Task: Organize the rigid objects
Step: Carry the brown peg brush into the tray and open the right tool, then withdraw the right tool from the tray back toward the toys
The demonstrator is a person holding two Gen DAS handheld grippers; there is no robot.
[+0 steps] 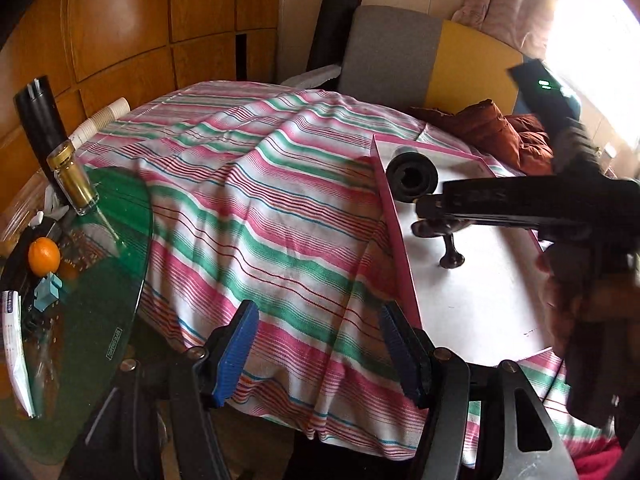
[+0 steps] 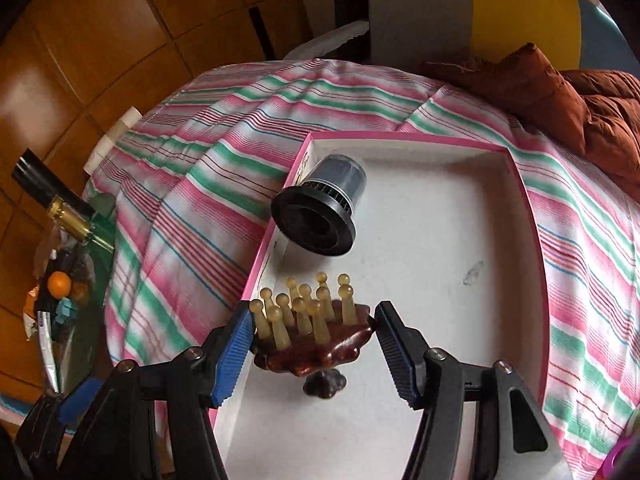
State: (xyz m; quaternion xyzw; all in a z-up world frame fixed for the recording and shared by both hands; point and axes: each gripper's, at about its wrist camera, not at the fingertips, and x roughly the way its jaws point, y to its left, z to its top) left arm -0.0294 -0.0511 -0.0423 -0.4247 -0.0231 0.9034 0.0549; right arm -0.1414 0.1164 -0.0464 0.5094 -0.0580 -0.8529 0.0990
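A shallow white box with a pink rim (image 2: 532,216) lies on the striped cloth; it also shows in the left wrist view (image 1: 394,216). Inside it lies a black flanged cap with a clear cup (image 2: 320,210), on its side, also in the left wrist view (image 1: 412,176). A brown wooden stand with several amber pegs (image 2: 316,336) stands in the box between the jaws of my right gripper (image 2: 316,344). The jaws are spread beside the stand, barely touching or just apart. My left gripper (image 1: 320,356) is open and empty over the cloth, left of the box.
A glass side table (image 1: 100,280) at the left holds a gold-filled glass jar (image 1: 74,178), an orange (image 1: 44,256) and small clutter. Stacked paper cups (image 1: 104,118) lie at the cloth's far left. A rust-coloured jacket (image 2: 560,100) lies behind the box, a chair beyond.
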